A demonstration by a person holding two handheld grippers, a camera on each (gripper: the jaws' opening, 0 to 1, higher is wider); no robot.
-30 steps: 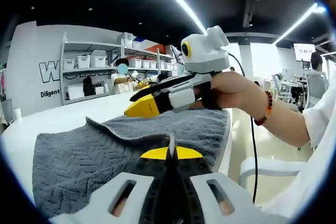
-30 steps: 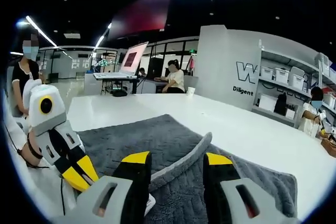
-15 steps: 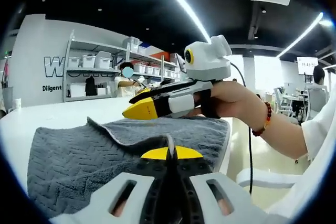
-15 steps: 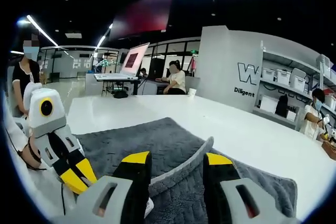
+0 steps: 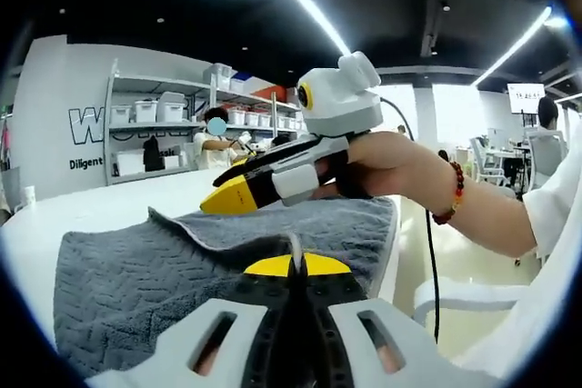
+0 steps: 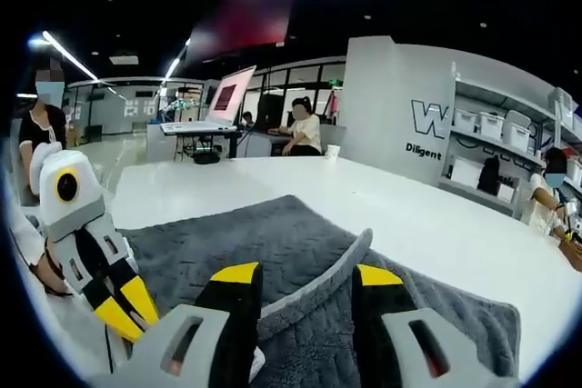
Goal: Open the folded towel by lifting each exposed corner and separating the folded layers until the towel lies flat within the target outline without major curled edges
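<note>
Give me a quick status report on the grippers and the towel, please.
Left hand-held gripper shut on towel edge. Right hand-held gripper open, raised towel edge between its jaws. Towel partly folded on white table. Nothing in the way.

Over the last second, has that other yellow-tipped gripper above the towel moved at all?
Yes. In the left gripper view, the right gripper has shifted leftward along the grey towel, its yellow fingers now reaching further past the towel's raised fold.

open-plan lab/office; bin shelving; desks with monitor; strip lights
</note>
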